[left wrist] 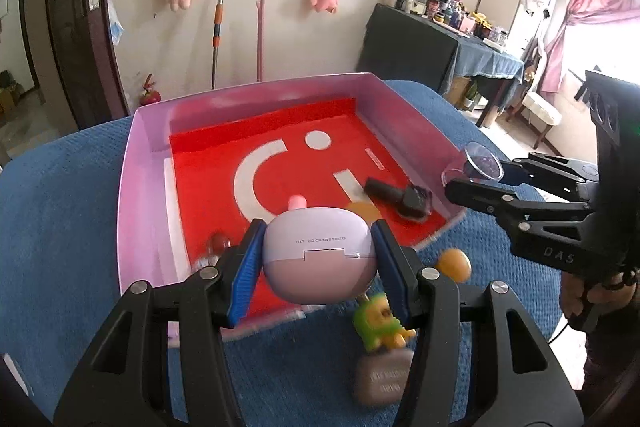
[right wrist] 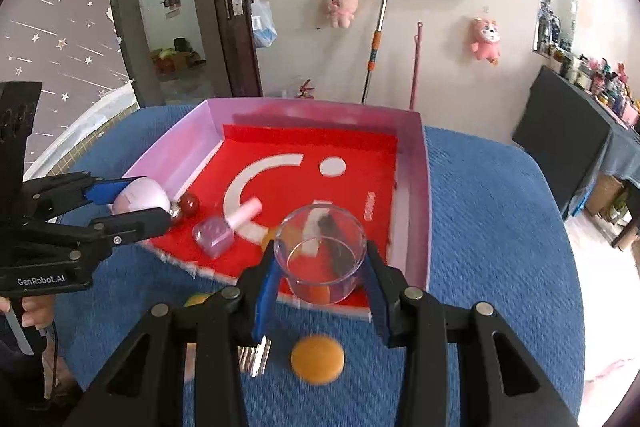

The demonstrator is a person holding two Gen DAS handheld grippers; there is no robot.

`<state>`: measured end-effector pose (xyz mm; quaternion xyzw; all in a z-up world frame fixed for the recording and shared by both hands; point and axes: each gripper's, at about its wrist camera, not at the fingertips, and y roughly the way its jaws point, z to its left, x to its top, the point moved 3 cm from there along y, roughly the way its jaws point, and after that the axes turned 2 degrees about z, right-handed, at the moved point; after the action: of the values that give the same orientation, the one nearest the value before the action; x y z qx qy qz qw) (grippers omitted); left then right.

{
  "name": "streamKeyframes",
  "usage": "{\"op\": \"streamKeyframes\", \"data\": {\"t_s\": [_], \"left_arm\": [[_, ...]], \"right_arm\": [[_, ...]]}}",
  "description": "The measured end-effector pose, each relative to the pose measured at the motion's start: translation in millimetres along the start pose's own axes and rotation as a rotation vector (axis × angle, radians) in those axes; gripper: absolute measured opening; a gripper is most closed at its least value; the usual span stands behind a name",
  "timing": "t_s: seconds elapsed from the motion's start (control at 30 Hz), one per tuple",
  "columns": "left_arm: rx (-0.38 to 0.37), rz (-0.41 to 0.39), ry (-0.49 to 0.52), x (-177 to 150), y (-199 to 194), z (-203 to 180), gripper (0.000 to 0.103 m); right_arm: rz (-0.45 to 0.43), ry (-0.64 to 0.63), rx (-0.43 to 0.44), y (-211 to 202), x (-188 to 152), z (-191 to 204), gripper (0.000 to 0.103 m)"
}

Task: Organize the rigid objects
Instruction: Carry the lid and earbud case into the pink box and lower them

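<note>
Left hand-held gripper [left wrist: 319,259] clamps lilac oval plastic case [left wrist: 318,261]; right hand-held gripper [right wrist: 320,267] clamps clear plastic cup [right wrist: 320,255]. Next, likely: lower both into pink-walled tray [right wrist: 420,195], release.

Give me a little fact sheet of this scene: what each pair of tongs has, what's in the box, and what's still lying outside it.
left tongs: closed on a lilac egg-shaped case, held over the box's near edge
right tongs: closed on a clear plastic cup
box: pink walls, red floor, on a blue cloth
in the box: nail polish bottle, dark red ball, dark handled object
outside on the cloth: orange disc, green figure
</note>
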<state>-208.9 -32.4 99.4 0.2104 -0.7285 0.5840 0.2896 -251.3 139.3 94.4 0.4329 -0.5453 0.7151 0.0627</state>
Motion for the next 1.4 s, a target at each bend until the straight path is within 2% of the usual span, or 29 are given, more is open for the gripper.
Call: {"op": "streamKeyframes", "data": {"t_s": [0.3,0.6,0.73,0.87,1.0,1.13,1.4], "left_arm": [[-0.003,0.094,-0.024,30,43,28,0.051],[0.009,0.192,-0.05,44,82,49,0.051],[0.007,0.234,-0.062,42,95,55,0.051],[0.012,0.268,-0.087,38,108,62,0.051],[0.019,0.282,-0.092,36,112,64,0.051],[0.028,0.293,-0.097,36,115,65,0.051],[0.053,0.316,-0.1,36,124,67,0.051]], "right_arm": [[0.089,-0.025,-0.023,62,42,-6,0.042],[0.229,-0.009,-0.067,113,60,-23,0.042],[0.249,-0.035,-0.111,122,63,-28,0.042],[0.254,-0.025,-0.108,123,65,-32,0.042],[0.25,-0.046,-0.1,119,67,-26,0.042],[0.283,-0.081,-0.103,129,65,-19,0.042],[0.326,-0.115,-0.159,147,60,-19,0.042]]}}
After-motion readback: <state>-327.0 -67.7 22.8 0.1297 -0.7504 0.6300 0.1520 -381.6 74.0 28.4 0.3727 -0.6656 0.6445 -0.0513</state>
